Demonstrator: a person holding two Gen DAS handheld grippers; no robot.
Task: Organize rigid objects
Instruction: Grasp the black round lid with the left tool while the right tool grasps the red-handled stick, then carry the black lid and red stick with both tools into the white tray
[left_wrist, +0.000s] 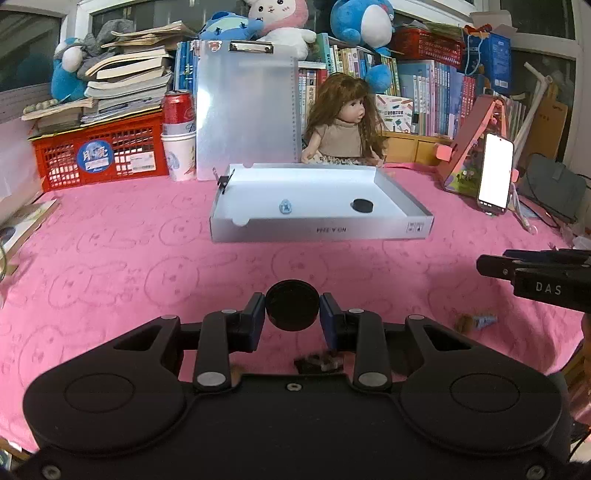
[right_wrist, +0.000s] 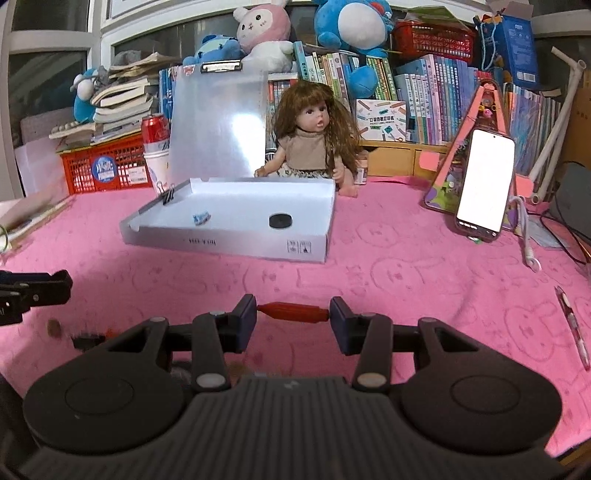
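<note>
a: what is the left gripper (left_wrist: 292, 311) doing?

b: it is squeezing a black round disc (left_wrist: 292, 305). the disc is flat and smooth, like a thick coin. it sits between the two pads, up off the pink cloth (left_wrist: 147, 266).

a: and the right gripper (right_wrist: 292, 312)?

b: it grips a red stick (right_wrist: 293, 312) by its two ends. the stick is thin and looks like hard plastic, with a pointy left end. it lies sideways between the pads.

a: what is the cloth like?

b: soft and fuzzy, with bear faces pressed into it.

a: where is the box?

b: the white box (left_wrist: 321, 230) is farther back on the cloth, in front of the doll (left_wrist: 345, 122). it is low and flat, made of card, with a smooth floor. inside are another black disc (left_wrist: 362, 205) and a tiny blue thing (left_wrist: 285, 206), set apart. a black clip (left_wrist: 222, 182) bites its left wall.
</note>
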